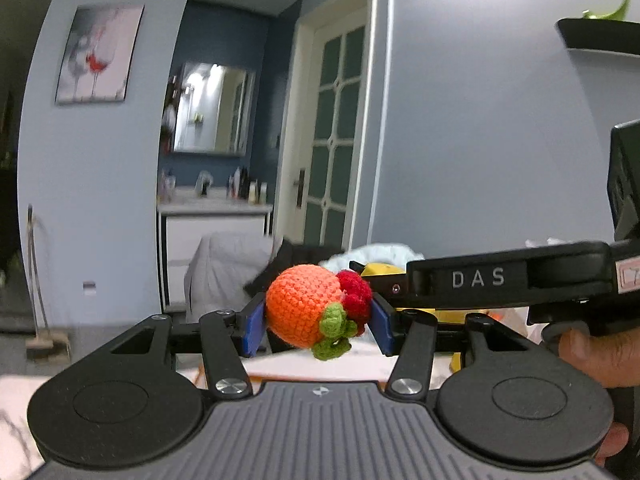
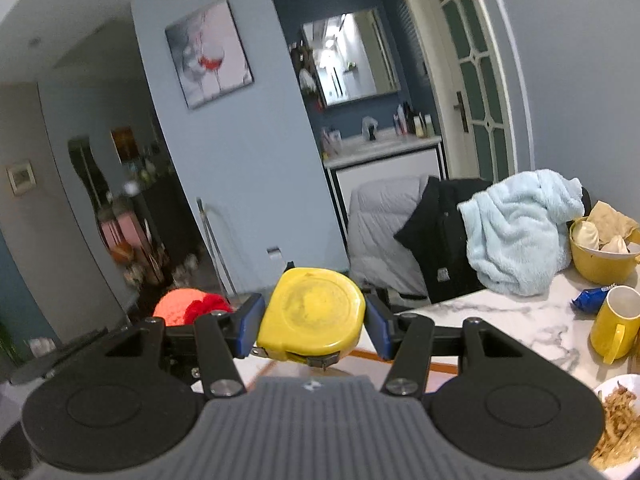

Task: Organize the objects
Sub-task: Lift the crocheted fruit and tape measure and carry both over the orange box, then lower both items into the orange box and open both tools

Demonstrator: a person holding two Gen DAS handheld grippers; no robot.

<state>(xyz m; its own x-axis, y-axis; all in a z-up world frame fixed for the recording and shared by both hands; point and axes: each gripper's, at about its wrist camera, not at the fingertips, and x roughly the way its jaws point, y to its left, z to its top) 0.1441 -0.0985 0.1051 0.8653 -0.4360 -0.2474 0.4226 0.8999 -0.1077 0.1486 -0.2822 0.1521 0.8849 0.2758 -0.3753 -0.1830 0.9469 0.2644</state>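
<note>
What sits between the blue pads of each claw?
Left claw, left wrist view: crocheted fruit. Right claw, right wrist view: yellow tape measure.

Orange crocheted fruit (image 1: 304, 304), yellow tape measure (image 2: 314, 314)

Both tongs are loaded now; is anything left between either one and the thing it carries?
Nothing visible. The left tongs grip the crocheted orange fruit directly between their blue pads, and the right tongs grip the yellow tape measure the same way. Where each must go isn't shown.
</note>
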